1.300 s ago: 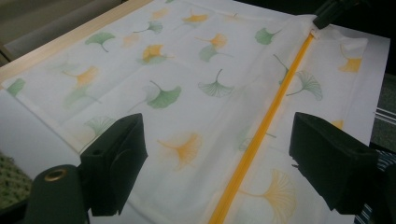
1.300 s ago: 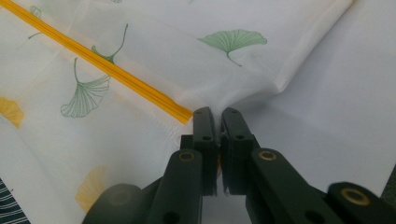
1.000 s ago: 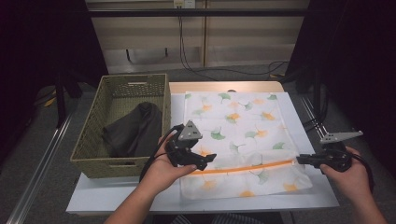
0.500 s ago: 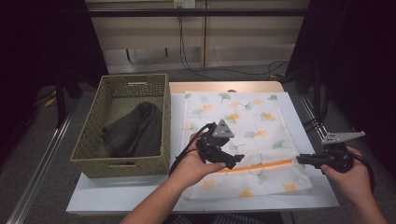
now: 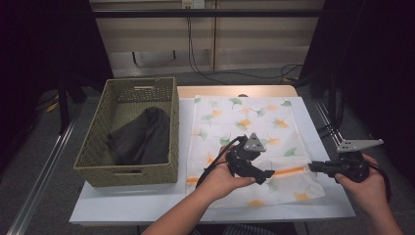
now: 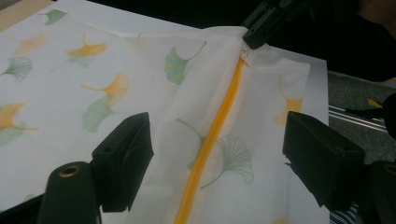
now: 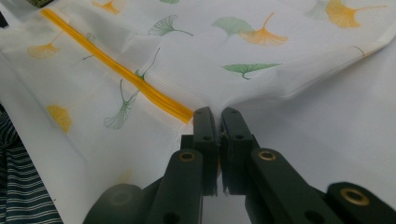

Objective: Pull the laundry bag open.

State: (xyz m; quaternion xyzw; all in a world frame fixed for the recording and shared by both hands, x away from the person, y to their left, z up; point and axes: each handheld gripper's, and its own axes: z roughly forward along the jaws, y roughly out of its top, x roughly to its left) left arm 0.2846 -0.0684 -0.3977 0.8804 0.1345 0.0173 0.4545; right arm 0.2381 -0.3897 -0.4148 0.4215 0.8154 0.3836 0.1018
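Observation:
A white mesh bag (image 5: pixel 244 117) printed with green and orange ginkgo leaves lies flat on the table. An orange zipper (image 5: pixel 288 171) runs along its near part. My left gripper (image 5: pixel 264 175) hovers over the zipper (image 6: pixel 229 98) around the middle of the bag. In the left gripper view, its jaws (image 6: pixel 217 149) stand apart on either side of the zipper line and have just been closing a little, pressing on nothing. My right gripper (image 5: pixel 314 167) is shut on the bag's right edge at the zipper's end (image 7: pixel 219 116), and the fabric (image 7: pixel 280 84) is pulled taut there.
A woven basket (image 5: pixel 93 152) stands at the table's left with a dark garment (image 5: pixel 142 134) inside. The white table top (image 5: pixel 137 205) ends close behind my hands. Cables lie on the floor beyond the far edge.
My left gripper has slid right from the bag's left edge to its middle, above the zipper. The right gripper has kept its place and grip.

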